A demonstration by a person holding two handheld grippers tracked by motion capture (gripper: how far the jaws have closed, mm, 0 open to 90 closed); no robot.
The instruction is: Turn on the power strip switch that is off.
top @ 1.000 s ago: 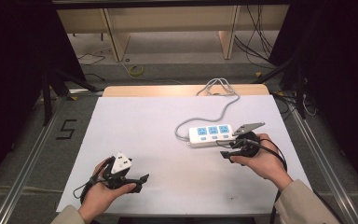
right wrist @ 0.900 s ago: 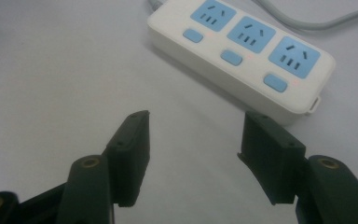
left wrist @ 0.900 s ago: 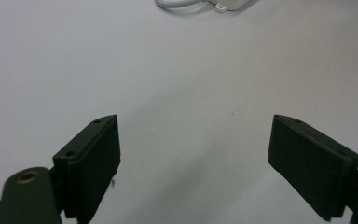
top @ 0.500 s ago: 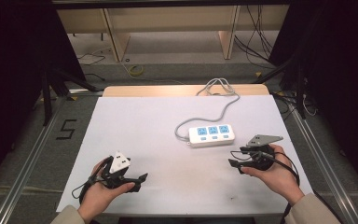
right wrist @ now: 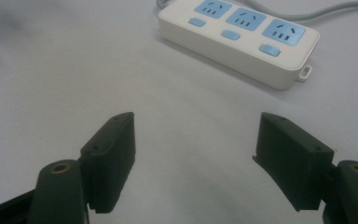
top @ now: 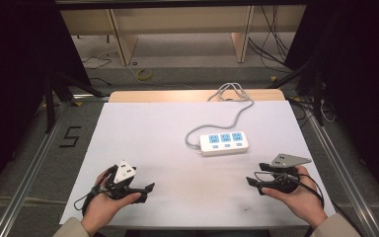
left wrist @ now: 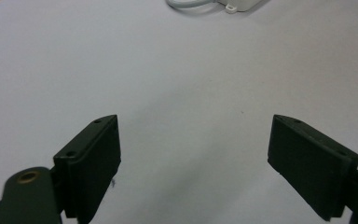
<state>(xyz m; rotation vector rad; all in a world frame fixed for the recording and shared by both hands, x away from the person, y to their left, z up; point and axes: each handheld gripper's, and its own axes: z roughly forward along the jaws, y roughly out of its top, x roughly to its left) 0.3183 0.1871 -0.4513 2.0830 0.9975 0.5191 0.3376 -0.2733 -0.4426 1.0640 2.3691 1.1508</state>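
Note:
A white power strip (top: 225, 142) with three blue sockets lies right of the table's middle; its grey cable (top: 227, 108) runs to the far edge. In the right gripper view the power strip (right wrist: 242, 42) lies ahead of the jaws, a little to the right. My right gripper (top: 252, 179) is held near the front right, apart from the strip, open and holding nothing (right wrist: 193, 158). My left gripper (top: 147, 189) sits at the front left, open with bare table between its jaws (left wrist: 193, 163). A corner of the power strip (left wrist: 235, 4) peeks in at the top of the left gripper view.
The white table top (top: 153, 138) spreads between the two hands. A wooden strip (top: 177, 95) edges its far side. Metal rails (top: 34, 163) run along both sides, and a floor mark reading 5 (top: 70, 137) lies to the left. Shelving and cables stand behind.
My right gripper has drawn back from beside the power strip toward the front right edge of the table. The left gripper has stayed put.

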